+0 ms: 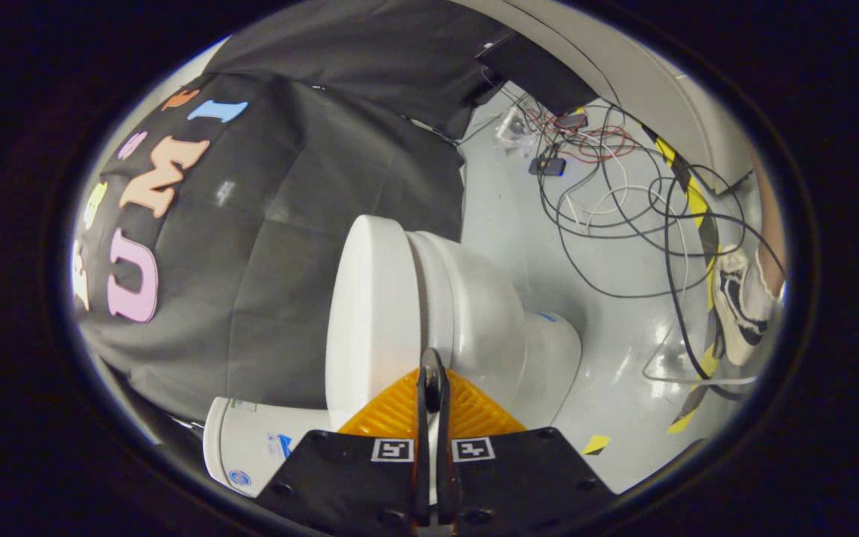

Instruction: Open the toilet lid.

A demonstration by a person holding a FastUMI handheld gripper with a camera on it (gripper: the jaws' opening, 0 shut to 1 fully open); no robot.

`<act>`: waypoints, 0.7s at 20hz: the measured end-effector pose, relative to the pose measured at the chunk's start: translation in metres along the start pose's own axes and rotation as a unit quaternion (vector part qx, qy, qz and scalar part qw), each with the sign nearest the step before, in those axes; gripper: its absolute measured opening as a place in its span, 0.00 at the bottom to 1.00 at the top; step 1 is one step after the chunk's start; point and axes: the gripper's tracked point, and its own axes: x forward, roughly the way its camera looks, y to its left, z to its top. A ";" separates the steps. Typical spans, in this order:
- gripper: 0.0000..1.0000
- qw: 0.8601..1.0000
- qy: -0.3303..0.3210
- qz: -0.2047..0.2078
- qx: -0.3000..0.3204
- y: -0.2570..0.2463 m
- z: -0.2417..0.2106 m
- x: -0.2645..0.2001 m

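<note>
Gripper view: white toilet lid (370,313), closed.

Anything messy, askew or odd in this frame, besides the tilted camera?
Loose cables lie tangled on the grey floor beyond the toilet, a trip hazard near a person's shoe. The toilet looks intact, its lid flat against the seat. The hand-held gripper is shut just before the lid.

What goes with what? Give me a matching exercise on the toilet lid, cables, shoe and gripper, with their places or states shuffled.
1 toilet lid
2 cables
3 shoe
4 gripper

A tangled on the grey floor
B fingers together at the lid's edge
C beside the striped tape
D flat against the bowl

Pairs: 1-D, 2-A, 3-C, 4-B
</note>
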 end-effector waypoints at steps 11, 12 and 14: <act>0.01 0.982 -0.034 0.078 -0.167 0.107 0.003 -0.055; 0.01 0.979 -0.036 0.085 -0.183 0.118 0.000 -0.060; 0.01 0.968 -0.040 0.096 -0.228 0.135 -0.007 -0.070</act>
